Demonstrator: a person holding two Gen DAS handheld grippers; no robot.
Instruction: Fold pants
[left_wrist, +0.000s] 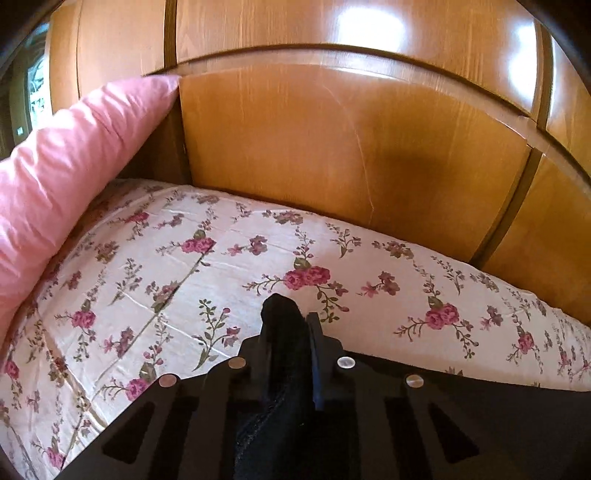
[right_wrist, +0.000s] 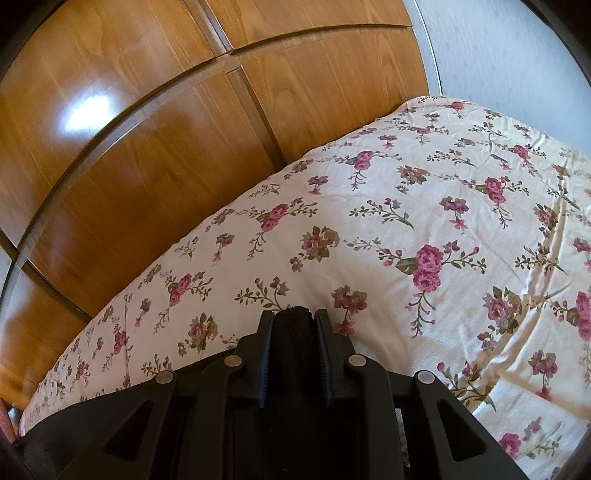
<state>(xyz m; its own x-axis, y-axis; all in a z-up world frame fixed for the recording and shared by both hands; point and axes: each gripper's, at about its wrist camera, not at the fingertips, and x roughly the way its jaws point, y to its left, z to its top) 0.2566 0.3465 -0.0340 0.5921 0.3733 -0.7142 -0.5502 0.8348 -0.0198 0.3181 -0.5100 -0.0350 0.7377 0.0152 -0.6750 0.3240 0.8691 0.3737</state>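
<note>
Wardrobe: I see glossy brown wooden panels (left_wrist: 332, 155) filling the background behind the bed in both views, with window glare on the upper doors.
Bed: a cream sheet with pink roses (left_wrist: 229, 280) covers the mattress below both my tools; it runs along the foot of the wooden panels and has a few creases.
Wall: in the right view a pale grey wall (right_wrist: 509, 55) stands beyond the far end of the bed.
Pillow: a pink pillow (left_wrist: 62, 177) leans at the left edge of the left view, its lower side resting on the sheet and its top corner against the wood.
Pants: the pants (left_wrist: 284, 354) are black cloth, bunched up in both my tools above the sheet; only the pinched parts show, so I cannot tell how the rest lies.
Left gripper: my left gripper (left_wrist: 291, 325) has its fingers drawn together, clamped on a fold of black cloth that pokes up past the tips.
Right gripper: my right gripper (right_wrist: 293, 321) has its fingers close together, pressed on a strip of the same black cloth, whose frayed edge shows just at the tips.
</note>
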